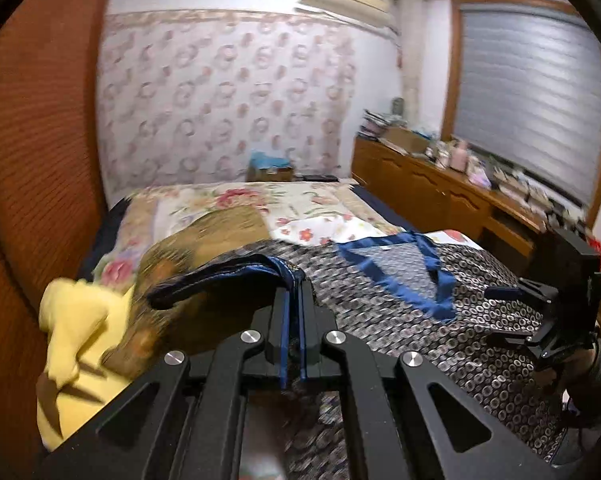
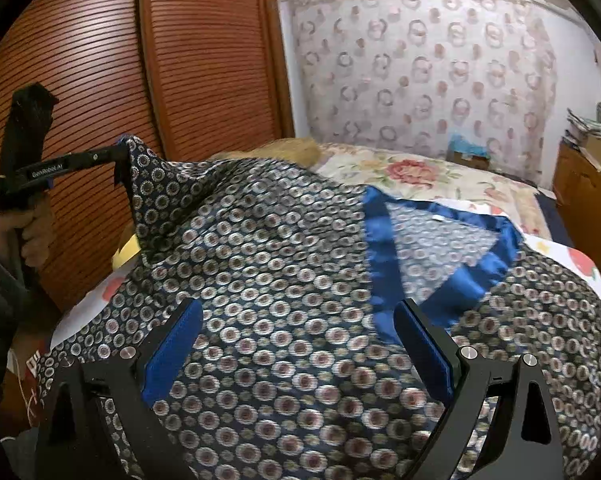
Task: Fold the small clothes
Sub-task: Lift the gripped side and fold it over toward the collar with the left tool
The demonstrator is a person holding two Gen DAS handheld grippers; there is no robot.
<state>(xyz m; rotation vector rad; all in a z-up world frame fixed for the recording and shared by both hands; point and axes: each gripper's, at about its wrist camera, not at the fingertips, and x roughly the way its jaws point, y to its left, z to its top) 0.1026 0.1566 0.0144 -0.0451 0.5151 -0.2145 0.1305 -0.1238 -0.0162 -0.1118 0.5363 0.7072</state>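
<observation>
A dark blue patterned garment (image 2: pixel 284 264) with a bright blue satin collar (image 2: pixel 380 264) lies spread on the bed. It also shows in the left wrist view (image 1: pixel 452 320). My left gripper (image 1: pixel 294 292) is shut on the garment's edge and lifts that corner up; from the right wrist view it (image 2: pixel 122 160) holds the raised corner at the left. My right gripper (image 2: pixel 298 320) is open, its blue-padded fingers (image 2: pixel 176 344) just above the garment's middle. In the left wrist view it (image 1: pixel 496 312) hovers at the right, open.
A floral bedspread (image 1: pixel 292 204) covers the bed. A yellow garment (image 1: pixel 72 340) and a brown patterned one (image 1: pixel 204 240) lie at the left. A wooden louvred wardrobe (image 2: pixel 204 60) stands left; a cluttered wooden dresser (image 1: pixel 440 184) runs along the right under a window blind.
</observation>
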